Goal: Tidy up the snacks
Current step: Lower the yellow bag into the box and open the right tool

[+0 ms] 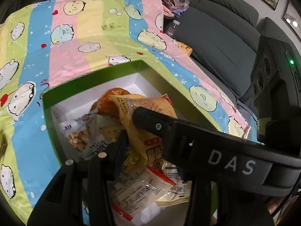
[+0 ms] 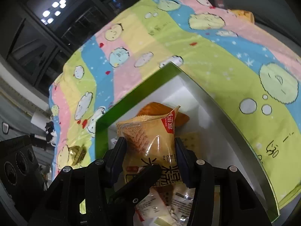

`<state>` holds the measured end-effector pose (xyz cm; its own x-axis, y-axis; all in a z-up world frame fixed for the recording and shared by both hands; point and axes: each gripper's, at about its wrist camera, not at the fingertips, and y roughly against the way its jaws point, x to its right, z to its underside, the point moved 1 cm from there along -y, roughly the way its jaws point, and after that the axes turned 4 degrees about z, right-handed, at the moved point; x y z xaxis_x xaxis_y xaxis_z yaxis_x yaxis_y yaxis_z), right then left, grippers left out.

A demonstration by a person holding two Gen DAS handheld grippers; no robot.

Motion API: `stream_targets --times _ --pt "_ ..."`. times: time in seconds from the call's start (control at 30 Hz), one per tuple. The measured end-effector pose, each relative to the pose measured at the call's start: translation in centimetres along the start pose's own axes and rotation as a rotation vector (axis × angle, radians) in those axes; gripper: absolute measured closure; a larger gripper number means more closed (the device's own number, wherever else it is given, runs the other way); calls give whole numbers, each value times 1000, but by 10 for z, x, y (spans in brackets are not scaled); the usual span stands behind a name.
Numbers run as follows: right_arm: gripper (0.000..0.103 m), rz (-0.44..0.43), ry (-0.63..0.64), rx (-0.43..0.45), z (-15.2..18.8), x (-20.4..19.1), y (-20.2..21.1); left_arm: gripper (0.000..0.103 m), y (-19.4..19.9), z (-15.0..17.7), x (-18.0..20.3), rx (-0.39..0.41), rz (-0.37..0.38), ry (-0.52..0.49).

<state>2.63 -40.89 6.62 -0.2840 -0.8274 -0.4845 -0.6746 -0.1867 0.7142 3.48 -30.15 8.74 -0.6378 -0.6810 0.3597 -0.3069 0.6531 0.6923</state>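
A yellow snack packet (image 2: 150,143) hangs over an open green box (image 2: 131,98) with a white inside. My right gripper (image 2: 150,145) is shut on the packet's middle. One of its fingers (image 1: 150,120) crosses the left wrist view. My left gripper (image 1: 150,143) is shut on the lower end of the same yellow packet (image 1: 144,131); its right finger is mostly hidden. One left finger (image 2: 143,177) lies across the packet's front. In the green box (image 1: 90,82) lie an orange packet (image 1: 112,101), a clear bag of puffed balls (image 1: 80,133) and clear wrapped packets (image 1: 139,188).
The box sits on a striped cartoon sheet (image 1: 75,37). A gold-wrapped item (image 2: 77,150) lies on the sheet left of the box. Another yellow packet (image 1: 185,48) lies at the sheet's far edge, beside a grey sofa (image 1: 216,43) and a bottle (image 1: 172,27).
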Motion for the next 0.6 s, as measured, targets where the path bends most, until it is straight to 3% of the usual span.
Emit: stream_targets --times 0.6 --pt "49 37 -47 -68 -1 14 -16 55 -15 5 -13 -58 43 92"
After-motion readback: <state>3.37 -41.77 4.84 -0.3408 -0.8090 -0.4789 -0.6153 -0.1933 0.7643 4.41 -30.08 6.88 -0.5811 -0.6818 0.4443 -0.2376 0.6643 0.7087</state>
